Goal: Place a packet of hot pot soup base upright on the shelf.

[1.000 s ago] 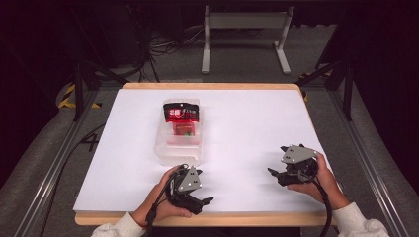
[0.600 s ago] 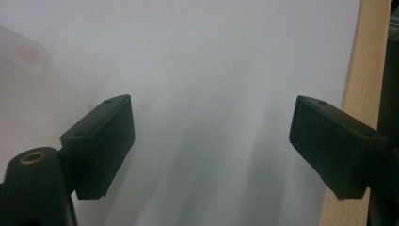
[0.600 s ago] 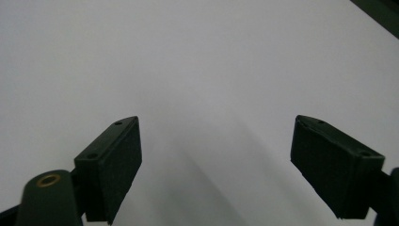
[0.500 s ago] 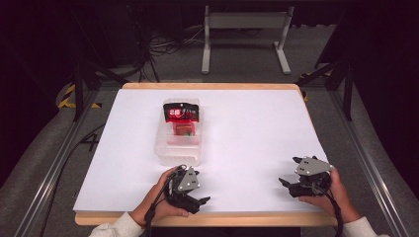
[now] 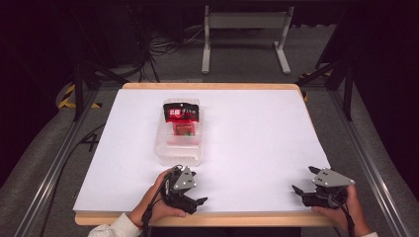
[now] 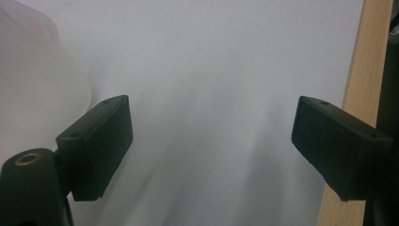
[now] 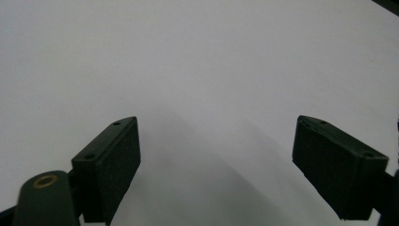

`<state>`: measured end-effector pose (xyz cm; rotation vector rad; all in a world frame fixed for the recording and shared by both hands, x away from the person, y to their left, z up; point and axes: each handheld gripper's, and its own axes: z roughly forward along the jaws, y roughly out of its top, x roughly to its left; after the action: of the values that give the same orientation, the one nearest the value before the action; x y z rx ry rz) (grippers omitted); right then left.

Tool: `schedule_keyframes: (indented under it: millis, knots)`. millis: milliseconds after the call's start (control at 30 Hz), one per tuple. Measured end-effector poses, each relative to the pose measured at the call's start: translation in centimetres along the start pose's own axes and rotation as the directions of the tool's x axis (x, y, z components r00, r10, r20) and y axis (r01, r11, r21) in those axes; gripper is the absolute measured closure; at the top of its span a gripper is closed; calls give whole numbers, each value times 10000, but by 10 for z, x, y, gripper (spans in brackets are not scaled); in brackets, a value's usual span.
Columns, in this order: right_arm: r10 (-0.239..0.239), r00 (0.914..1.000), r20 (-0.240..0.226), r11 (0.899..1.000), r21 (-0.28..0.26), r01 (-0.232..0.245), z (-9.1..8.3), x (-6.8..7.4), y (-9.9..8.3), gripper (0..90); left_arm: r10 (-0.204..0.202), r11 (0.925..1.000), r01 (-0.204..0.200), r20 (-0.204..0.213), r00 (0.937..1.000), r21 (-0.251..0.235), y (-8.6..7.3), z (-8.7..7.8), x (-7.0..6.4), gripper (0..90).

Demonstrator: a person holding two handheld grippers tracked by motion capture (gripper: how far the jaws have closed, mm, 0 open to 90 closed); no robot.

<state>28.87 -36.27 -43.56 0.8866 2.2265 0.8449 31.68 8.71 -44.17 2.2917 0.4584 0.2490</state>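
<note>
Hard to make out first: my own left gripper view is showing just a blurry whitish curve at upper left, prob the clear container, too close and out of focus to read detail. Wooden table edge is cutting in at the right of that view. Right gripper view is giving me blank white table cover between the jaws, a dark corner top right, can't tell what. In high view my forearms are getting cropped at the bottom edge, and the jaw tips on both grippers are small, dark blobs.

Left gripper is sitting low at the near edge of the table, just in front of the container, not touching it afaict. Jaws are standing wide apart, nothing between them but white surface. Right gripper is resting near the front right corner, well apart from the container, jaws also spread wide and holding nothing.

Container itself: clear plastic, rectangular, rounded corners, lying left of centre on the white cover, long axis running away from me. Walls are see-through so its outline is washing out vs the white. At its far end a packet, red w/ a dark top band, is sitting in it and leaning up over the far rim. Print on the packet is too small to read. Something reddish is showing lower inside, can't tell if same packet or separate.
</note>
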Motion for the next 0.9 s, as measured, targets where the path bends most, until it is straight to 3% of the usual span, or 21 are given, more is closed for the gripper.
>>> schedule_keyframes:
  millis: [67, 100, 200, 567, 900]
  knots:
    - [755, 9971, -110, 9970, -184, -757, -6, -2, -8, 162, 36, 10000, -36, -70, 10000, 10, -1, -2, -1, 134]
    - [783, 9969, -76, 9968, -127, -784, -8, -2, -11, 157, 29, 10000, -28, -103, 9999, 41, -2, -2, 0, 133]
    - [802, 9967, -93, 9967, -100, -803, -11, 1, -13, 152, -247, 9997, 247, -20, 9997, 11, -6, -3, 3, 136]
    - [562, 9980, -285, 9982, -197, -568, -7, 6, -10, 161, -372, 9993, 372, -144, 9992, -21, -6, -3, 5, 131]
    - [541, 9985, -107, 9978, -366, -545, -7, 8, -8, 156, -307, 9995, 306, -152, 9994, -39, -5, -2, 5, 133]
